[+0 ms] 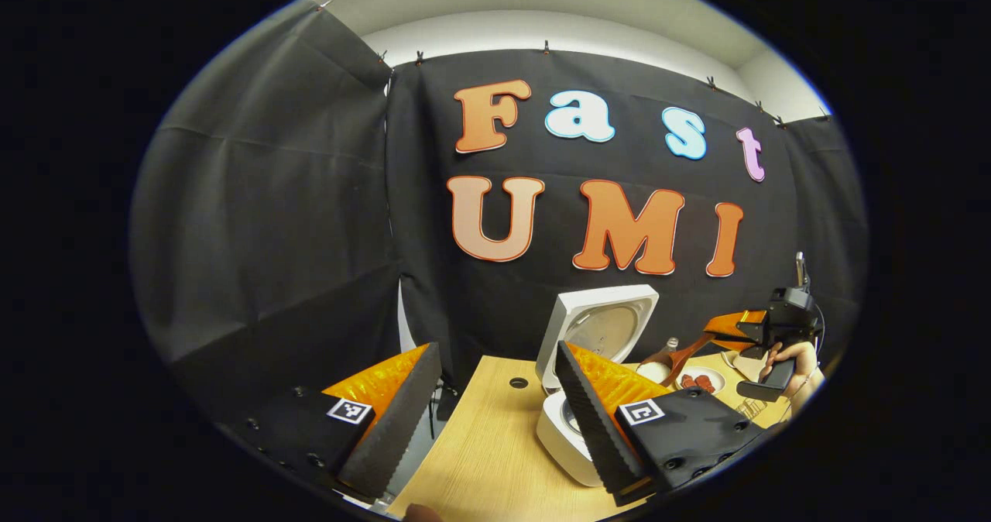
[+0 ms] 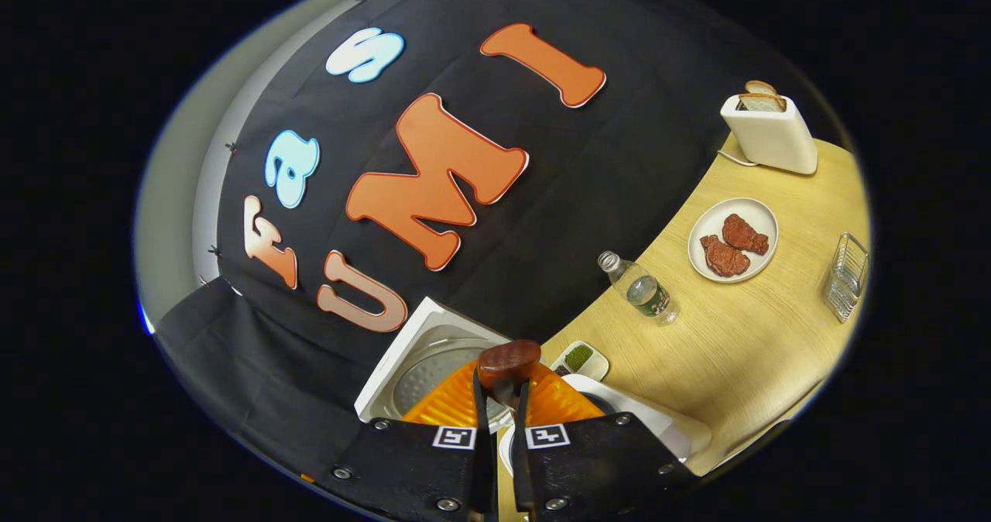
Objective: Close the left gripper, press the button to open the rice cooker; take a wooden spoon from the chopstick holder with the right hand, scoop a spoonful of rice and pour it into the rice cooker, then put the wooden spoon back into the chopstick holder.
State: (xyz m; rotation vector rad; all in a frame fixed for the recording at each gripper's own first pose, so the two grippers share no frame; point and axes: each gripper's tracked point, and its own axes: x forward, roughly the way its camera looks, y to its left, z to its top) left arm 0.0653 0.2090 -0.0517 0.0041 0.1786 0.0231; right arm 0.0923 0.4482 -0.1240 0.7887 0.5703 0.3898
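Observation:
The white rice cooker (image 1: 561,433) stands on the wooden table with its lid (image 1: 600,324) raised. My left gripper (image 1: 489,417) is open, nothing between its fingers, and hovers near the cooker's left side. Farther right, a hand holds my right gripper (image 1: 728,324), with the wooden spoon (image 1: 683,355) slanting down from it. In the right gripper view my right gripper (image 2: 499,389) is shut on the wooden spoon (image 2: 509,359), whose dark bowl sticks out past the fingertips above the open rice cooker (image 2: 623,407) and beside its lid (image 2: 422,363). That view is rolled sideways. The wire chopstick holder (image 2: 845,274) stands at the table's far right.
On the table (image 2: 743,352) are a small dish of green bits (image 2: 581,359), a plastic bottle (image 2: 639,290), a plate with two meat pieces (image 2: 732,239) and a white toaster with bread (image 2: 766,131). The left gripper view has the plate (image 1: 701,382) and a white bowl (image 1: 654,371).

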